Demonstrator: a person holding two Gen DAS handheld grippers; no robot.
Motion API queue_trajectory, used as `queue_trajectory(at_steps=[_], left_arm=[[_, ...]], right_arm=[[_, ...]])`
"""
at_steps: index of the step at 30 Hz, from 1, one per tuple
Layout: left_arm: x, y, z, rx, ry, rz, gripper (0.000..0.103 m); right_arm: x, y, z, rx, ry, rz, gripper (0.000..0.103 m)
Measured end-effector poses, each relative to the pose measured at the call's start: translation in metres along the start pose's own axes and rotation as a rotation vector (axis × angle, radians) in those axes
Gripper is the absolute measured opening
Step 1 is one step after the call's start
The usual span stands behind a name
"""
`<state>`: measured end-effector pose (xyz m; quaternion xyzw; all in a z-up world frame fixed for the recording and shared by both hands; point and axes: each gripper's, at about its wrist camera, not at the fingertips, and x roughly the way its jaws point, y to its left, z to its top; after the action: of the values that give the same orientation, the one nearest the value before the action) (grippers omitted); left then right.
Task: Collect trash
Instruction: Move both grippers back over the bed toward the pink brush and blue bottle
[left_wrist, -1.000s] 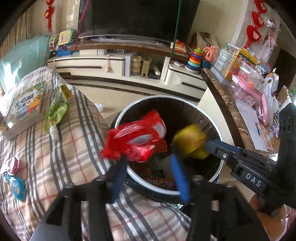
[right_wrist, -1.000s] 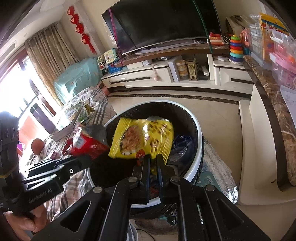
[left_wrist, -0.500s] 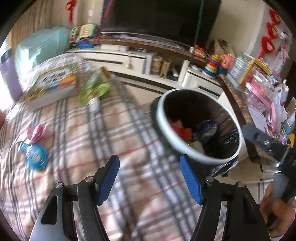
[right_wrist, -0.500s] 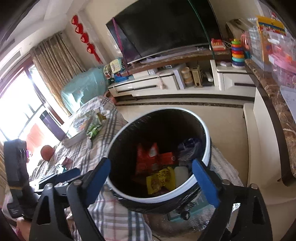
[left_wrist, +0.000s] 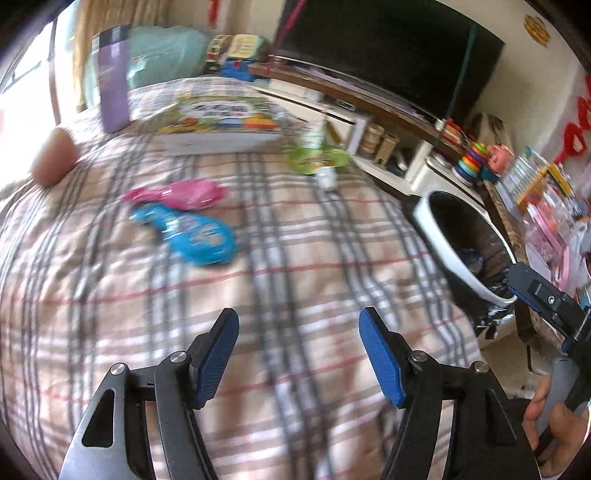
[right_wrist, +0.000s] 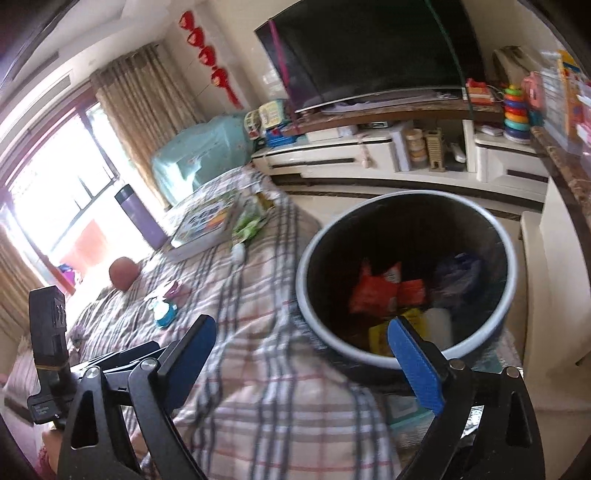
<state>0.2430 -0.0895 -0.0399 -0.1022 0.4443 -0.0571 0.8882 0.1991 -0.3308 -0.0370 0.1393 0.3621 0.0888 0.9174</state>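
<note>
Plaid cloth (left_wrist: 295, 266) with blue wrapper (left_wrist: 192, 232), bin (right_wrist: 406, 360) beside; left tongs (left_wrist: 298, 332), right tongs (right_wrist: 301, 341) agape, empty.

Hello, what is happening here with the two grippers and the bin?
A person is collecting trash with a gripper in each hand. Both the left gripper and the right gripper are open and empty. The trash bin beside the plaid blanket already holds red and yellow wrappers. A blue wrapper, a pink wrapper and a green wrapper lie on the blanket.
</note>
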Motion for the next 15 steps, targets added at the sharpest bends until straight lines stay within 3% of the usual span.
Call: queue_trajectory(at_steps=[15], left_arm=[[-0.03,0.081,-0.015,-0.108,-0.017,0.085,0.067]], right_arm=[[0.053,0.078,-0.019,-0.103,0.1,0.124,0.095]])
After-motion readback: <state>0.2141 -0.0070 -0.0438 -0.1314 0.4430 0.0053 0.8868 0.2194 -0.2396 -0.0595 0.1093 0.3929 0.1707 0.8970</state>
